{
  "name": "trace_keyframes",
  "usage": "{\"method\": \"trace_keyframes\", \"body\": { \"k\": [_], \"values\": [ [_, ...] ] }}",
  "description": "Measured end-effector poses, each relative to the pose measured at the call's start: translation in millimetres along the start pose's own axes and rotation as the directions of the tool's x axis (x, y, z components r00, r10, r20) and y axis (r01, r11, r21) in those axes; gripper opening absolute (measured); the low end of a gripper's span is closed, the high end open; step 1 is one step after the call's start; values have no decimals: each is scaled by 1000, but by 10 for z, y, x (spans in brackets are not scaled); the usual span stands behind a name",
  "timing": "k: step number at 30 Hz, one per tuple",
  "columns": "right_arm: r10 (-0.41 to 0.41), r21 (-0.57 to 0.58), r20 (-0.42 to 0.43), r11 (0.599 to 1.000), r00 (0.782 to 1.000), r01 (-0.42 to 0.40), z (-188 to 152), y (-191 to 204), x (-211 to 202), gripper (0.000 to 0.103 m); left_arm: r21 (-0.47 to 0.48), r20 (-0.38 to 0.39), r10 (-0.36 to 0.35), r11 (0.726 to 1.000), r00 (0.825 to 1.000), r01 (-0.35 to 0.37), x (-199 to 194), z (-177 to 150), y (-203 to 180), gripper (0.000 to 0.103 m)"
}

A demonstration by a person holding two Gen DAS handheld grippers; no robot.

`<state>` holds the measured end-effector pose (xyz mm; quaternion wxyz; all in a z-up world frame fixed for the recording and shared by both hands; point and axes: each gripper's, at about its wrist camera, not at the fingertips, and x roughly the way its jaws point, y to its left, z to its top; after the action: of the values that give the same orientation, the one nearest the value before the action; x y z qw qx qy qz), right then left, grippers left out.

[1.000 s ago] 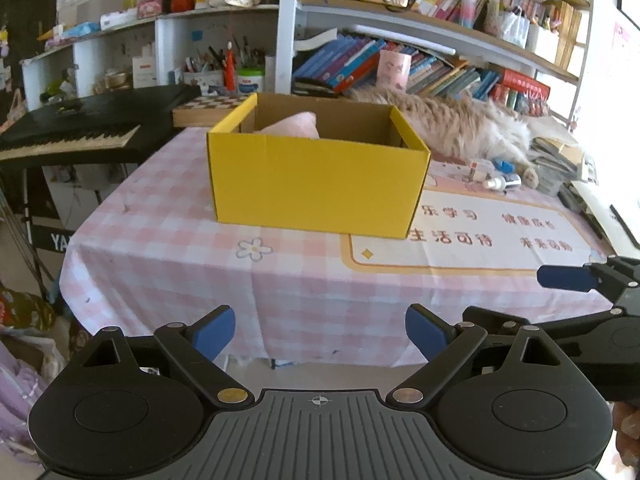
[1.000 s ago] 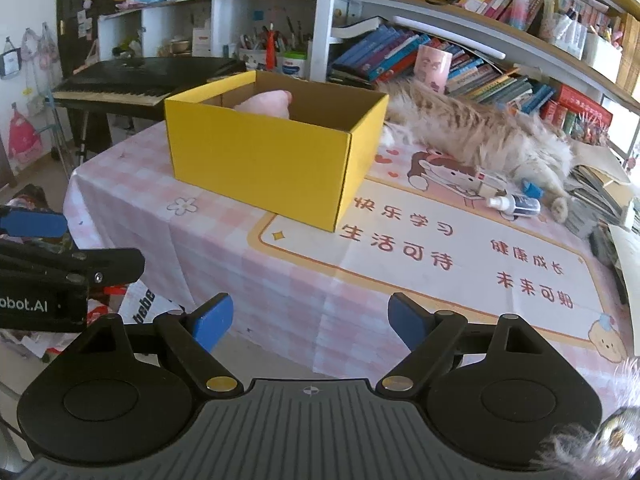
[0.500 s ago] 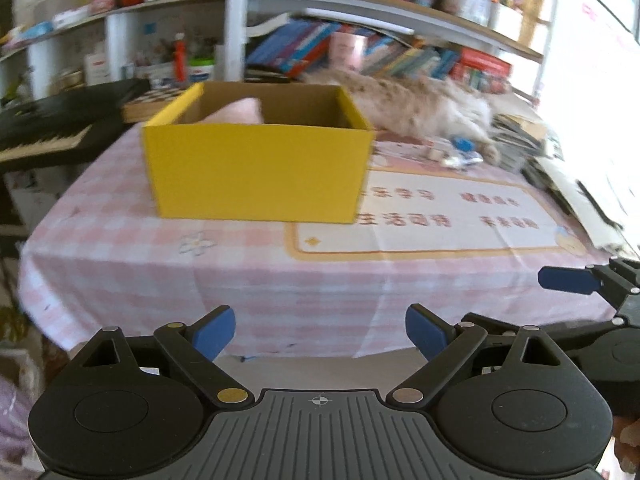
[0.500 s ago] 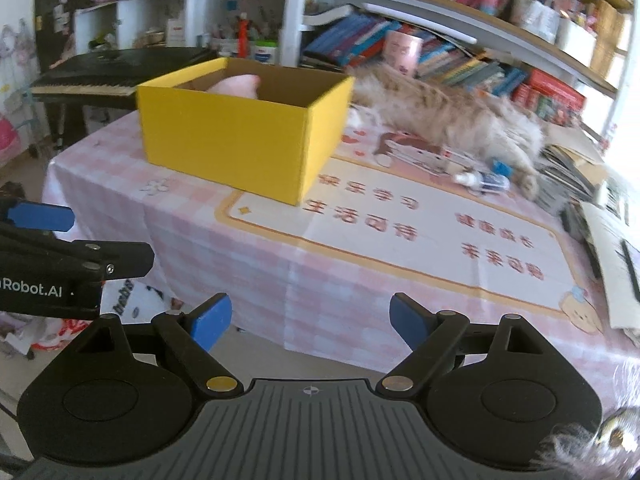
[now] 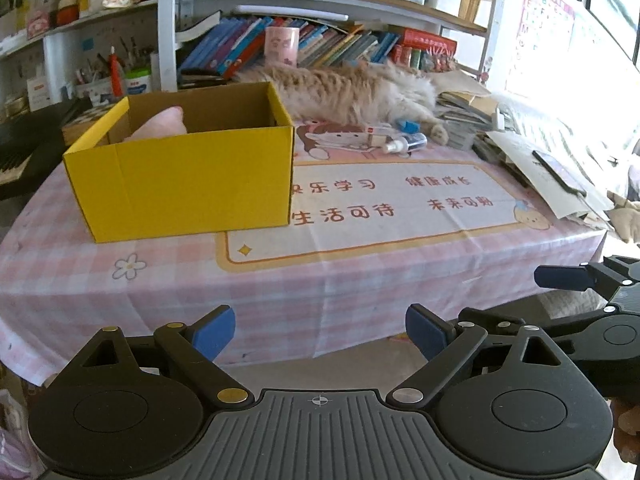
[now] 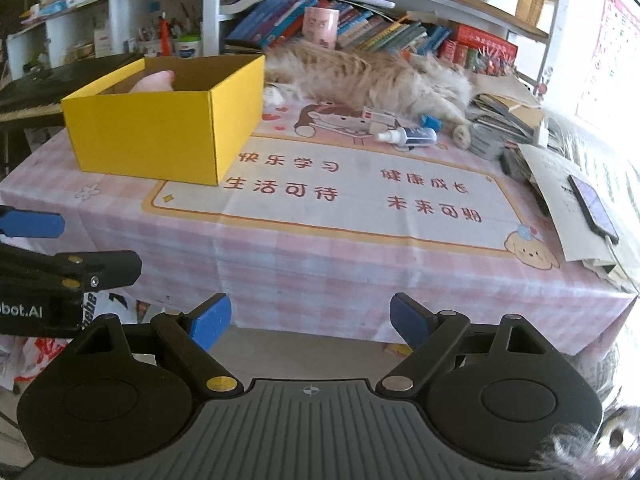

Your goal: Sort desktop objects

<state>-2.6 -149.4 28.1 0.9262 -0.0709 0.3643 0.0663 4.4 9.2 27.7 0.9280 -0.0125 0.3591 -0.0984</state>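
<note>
A yellow cardboard box (image 5: 188,184) stands open on the pink checked table (image 5: 120,280), with a pink soft thing (image 5: 160,124) inside; it also shows in the right wrist view (image 6: 160,128). A small spray bottle (image 6: 406,136) and a white stick-shaped item (image 6: 378,117) lie at the far side near the cat; the bottle also shows in the left wrist view (image 5: 404,144). My left gripper (image 5: 320,332) is open and empty, in front of the table's near edge. My right gripper (image 6: 310,318) is open and empty, also short of the table edge, to the right of the left one.
A fluffy cat (image 6: 372,76) lies along the back of the table. Papers, books and a phone (image 6: 592,208) pile up at the right. A printed mat (image 6: 320,192) covers the middle. Bookshelves (image 5: 320,40) stand behind, a keyboard (image 6: 48,92) at the left.
Both grippers have swung to the right along the table's front edge; the box has shifted left in both views. Both stay open and empty.
</note>
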Motion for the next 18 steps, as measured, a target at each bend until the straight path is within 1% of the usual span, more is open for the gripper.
{"method": "trace_keyframes", "body": {
  "k": [5,18],
  "values": [
    [4,-16,-10,1000,1000,-4,16,-15,30,86,-18,-5,1,1000,1000,-1,46,30,-19,95],
    [-4,-3,-31,1000,1000,4,82,-251,156,86,7,-21,-18,1000,1000,18,251,171,-227,95]
  ]
}}
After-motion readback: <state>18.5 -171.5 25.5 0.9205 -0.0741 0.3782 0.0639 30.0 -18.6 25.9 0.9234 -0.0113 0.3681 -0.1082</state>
